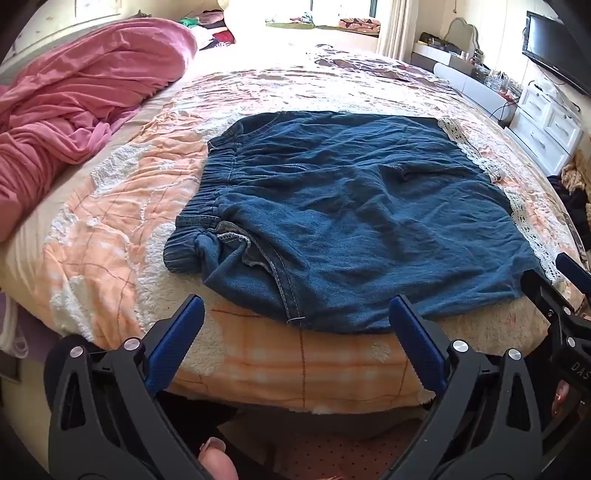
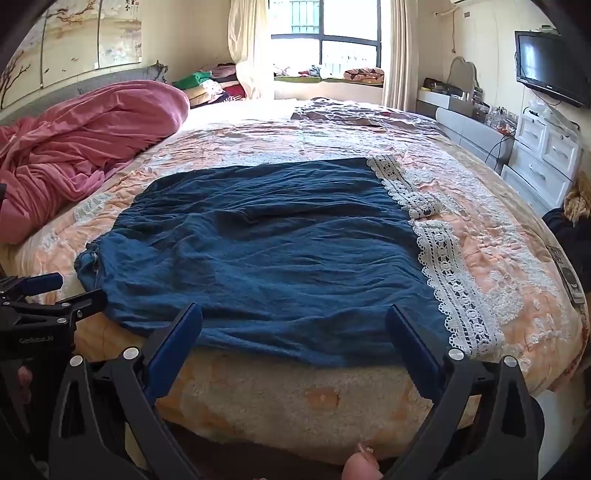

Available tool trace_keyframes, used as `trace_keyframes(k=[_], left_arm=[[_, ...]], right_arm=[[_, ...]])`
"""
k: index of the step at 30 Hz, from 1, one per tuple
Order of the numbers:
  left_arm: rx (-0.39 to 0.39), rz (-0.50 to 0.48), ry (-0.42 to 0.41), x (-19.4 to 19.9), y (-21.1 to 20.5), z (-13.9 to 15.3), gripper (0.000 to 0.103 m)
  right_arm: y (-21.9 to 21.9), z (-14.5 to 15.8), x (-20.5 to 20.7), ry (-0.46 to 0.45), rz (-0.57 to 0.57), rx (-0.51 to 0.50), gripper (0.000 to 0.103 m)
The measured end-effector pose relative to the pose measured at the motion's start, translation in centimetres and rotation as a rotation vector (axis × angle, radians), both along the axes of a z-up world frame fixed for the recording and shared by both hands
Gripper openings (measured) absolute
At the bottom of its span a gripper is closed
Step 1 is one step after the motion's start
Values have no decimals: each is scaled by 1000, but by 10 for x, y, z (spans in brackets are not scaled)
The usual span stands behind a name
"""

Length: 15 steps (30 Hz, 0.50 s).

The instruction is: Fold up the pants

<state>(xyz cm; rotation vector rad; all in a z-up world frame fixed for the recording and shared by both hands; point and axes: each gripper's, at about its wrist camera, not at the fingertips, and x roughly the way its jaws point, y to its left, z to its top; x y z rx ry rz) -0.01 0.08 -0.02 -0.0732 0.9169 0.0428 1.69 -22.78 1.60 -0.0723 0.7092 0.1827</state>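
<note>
Left gripper [image 1: 297, 314] and right gripper [image 2: 293, 325]: jaws spread wide, blue ribbed pads holding nothing, both poised at the near edge of the bed [image 2: 295, 398], side by side. Pants [image 1: 351, 221], dark blue, soft wrinkled denim-like cloth, lie flat across the bed just beyond the jaws; the gathered elastic waistband [image 1: 207, 192] faces left, the white lace-trimmed hems [image 2: 450, 273] face right. Bare quilt borders the pants on all sides: fleecy, peach-and-white patchwork. Farther left, a crumpled pink blanket [image 1: 81, 96] is heaped, well apart from the pants. At far right stand white drawers [image 2: 543, 158] beneath a wall-mounted television [image 2: 546, 66]; a bright window [image 2: 325, 33] lies beyond.
</note>
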Motion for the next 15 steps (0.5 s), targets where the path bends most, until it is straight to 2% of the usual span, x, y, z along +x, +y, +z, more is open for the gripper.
trace_keyframes(k=[3,13,15], left_arm=[[29,5,7,1,-2,0,94],[32,12,-1,3,-3,12,94],[29,8,-10,0,-1,6,94]], right_arm=[[-3,2,0,-1,-7,-2,99],[9,-4,-2,9,0,10,99],[13,-5,-4,7,-2,10,99]])
